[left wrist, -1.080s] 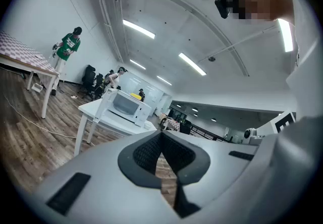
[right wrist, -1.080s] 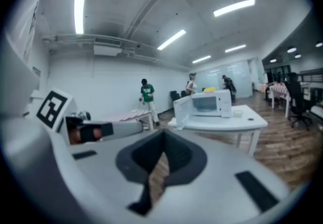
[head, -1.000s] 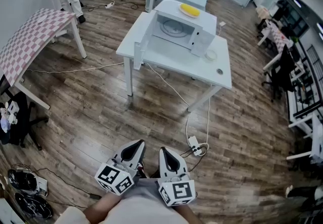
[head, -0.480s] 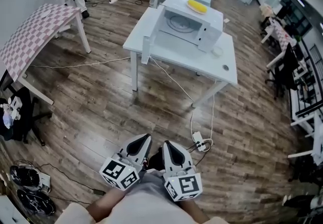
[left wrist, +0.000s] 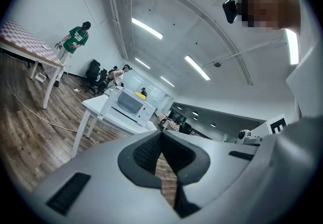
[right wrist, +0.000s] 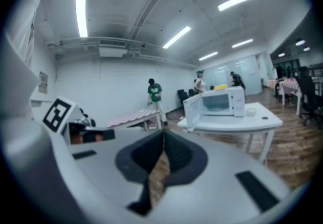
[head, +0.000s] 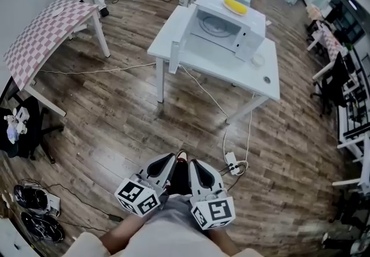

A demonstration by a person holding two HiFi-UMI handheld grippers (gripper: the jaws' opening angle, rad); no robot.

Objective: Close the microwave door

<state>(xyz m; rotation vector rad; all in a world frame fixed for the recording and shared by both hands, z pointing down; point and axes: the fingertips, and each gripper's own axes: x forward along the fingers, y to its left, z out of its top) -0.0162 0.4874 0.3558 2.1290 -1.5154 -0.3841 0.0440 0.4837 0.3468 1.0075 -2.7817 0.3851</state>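
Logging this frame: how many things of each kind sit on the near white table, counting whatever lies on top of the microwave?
White microwave oven, door open: 1
Yellow object on the microwave's top: 1
Small white round dish: 1
Small dark round disc: 1
Total on the white table: 4

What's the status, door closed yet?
Left hand-held gripper and right hand-held gripper shut, empty. Microwave door open, far across the floor. Cable and power strip lie between.
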